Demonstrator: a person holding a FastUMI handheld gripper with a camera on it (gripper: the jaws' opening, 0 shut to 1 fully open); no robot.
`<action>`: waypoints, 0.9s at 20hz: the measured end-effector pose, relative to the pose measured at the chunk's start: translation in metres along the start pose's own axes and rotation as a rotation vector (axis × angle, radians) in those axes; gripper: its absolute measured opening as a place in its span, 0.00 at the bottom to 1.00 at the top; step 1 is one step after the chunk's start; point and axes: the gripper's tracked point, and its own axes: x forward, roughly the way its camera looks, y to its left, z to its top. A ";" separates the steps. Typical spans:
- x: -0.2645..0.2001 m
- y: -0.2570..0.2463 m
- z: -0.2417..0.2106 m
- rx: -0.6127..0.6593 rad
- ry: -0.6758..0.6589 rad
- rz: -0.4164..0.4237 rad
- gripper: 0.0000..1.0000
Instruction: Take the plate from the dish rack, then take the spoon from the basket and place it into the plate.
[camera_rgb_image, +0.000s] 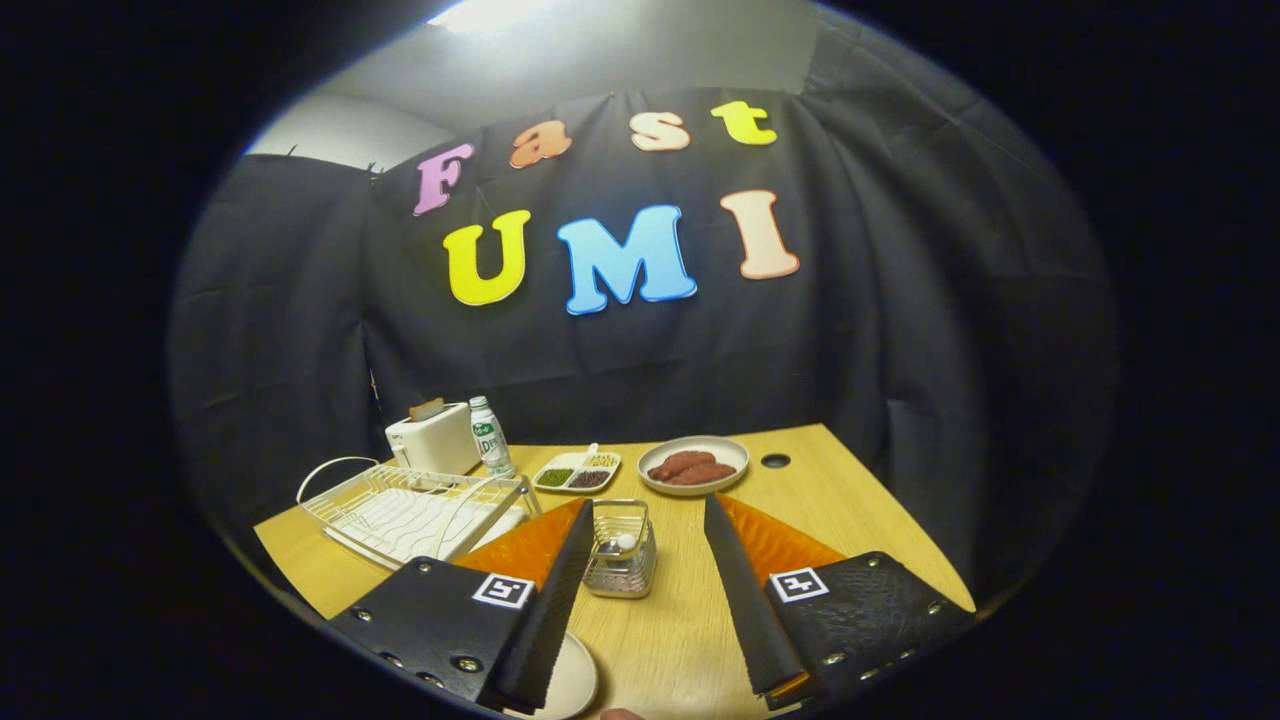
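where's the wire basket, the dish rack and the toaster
wire basket (620, 562), gripper view, front mesh wall, between the open fingers of the hand-held gripper (648, 545)
dish rack (400, 512), gripper view, white wire bed
toaster (436, 440), gripper view, front face

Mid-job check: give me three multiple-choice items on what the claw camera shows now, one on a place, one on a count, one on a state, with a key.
1. Where is the wire basket?
A. between and just ahead of the claw's fingers
B. inside the dish rack
C. on the toaster

2. How many sections of food does the divided tray hold?
A. one
B. three
C. six

3. How does the claw stand?
A. shut on the spoon
B. shut on the bottle
C. open, holding nothing

Key: 1 A, the basket stands on the table between the fingertips. 2 B, three separate fillings show. 3 C, the fingers are spread wide, and the spoon sits in the basket.
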 end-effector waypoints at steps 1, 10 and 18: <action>0.005 0.001 -0.001 -0.029 -0.029 0.001 0.71; 0.079 0.021 -0.048 -0.083 -0.104 0.010 0.71; 0.106 0.038 -0.068 -0.061 -0.040 0.034 0.23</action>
